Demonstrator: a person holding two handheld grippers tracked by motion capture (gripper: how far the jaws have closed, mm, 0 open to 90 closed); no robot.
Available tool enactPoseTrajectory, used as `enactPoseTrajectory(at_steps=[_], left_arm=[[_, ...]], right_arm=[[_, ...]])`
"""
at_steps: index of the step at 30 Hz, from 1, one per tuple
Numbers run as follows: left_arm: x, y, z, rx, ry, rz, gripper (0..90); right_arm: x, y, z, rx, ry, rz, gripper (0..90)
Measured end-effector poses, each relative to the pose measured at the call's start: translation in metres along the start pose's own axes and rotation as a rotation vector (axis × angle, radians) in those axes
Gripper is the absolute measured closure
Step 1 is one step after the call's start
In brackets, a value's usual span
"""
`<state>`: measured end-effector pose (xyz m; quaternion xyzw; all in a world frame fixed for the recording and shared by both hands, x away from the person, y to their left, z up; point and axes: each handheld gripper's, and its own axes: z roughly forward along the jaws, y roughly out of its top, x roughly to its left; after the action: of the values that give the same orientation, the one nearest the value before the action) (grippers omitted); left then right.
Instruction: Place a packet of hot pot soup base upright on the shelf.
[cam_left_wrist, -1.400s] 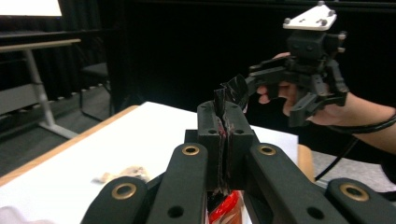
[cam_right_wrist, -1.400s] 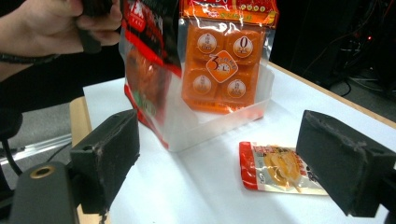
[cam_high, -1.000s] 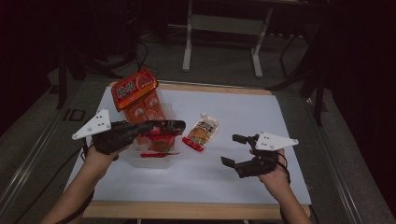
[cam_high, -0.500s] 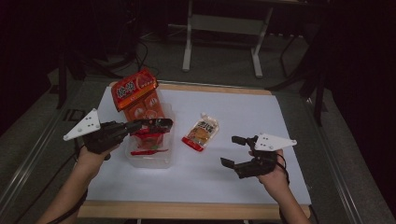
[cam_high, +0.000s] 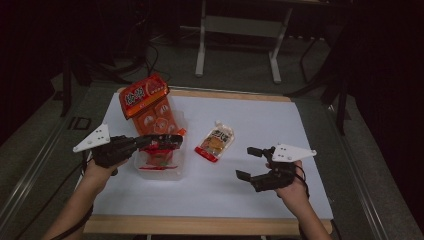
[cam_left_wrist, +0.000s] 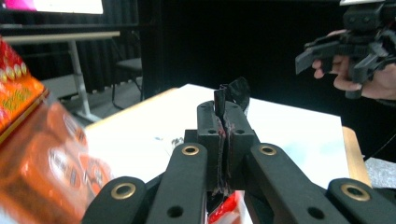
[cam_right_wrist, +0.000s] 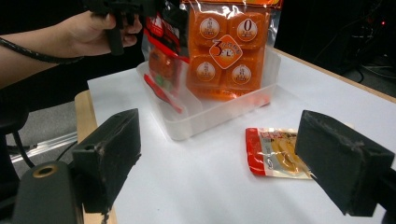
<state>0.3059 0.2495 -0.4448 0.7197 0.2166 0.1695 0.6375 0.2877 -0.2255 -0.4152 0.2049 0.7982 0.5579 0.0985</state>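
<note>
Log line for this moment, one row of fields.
left gripper: shut on red-black packet, over clear bin | right gripper: open, empty | orange snack bag: in bin | yellow-red pouch: on table

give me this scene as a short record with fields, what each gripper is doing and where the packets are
left gripper: shut on the top edge of a red snack packet, holding it over the clear bin
right gripper: open, nothing between its fingers, above the white tabletop to the right of the pouch
clear bin: at the table's left, a large orange packet stands in it, leaning on the far wall
pouch: lies flat on the tabletop, apart from the bin, between the two grippers
progress: pouch not yet in the bin
</note>
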Motion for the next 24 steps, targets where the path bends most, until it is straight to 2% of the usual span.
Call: enactPoseTrajectory(at_steps=[2,15,19,24], left_arm=[[0.000,-0.005,-0.001,-0.001,-0.005,-0.015,88.0],[-0.002,-0.028,-0.002,0.031,-0.023,-0.034,87.5],[-0.001,-0.035,-0.003,0.048,-0.019,-0.042,87.2],[0.000,-0.041,-0.005,0.043,-0.015,-0.051,87.0]], right_arm=[[0.000,0.000,0.000,-0.001,0.003,0.003,14.2],[0.000,0.001,0.000,0.000,0.001,0.005,14.2],[-0.001,0.000,0.000,0.004,0.002,0.009,14.2],[-0.001,-0.001,0.001,0.004,0.005,0.011,14.3]])
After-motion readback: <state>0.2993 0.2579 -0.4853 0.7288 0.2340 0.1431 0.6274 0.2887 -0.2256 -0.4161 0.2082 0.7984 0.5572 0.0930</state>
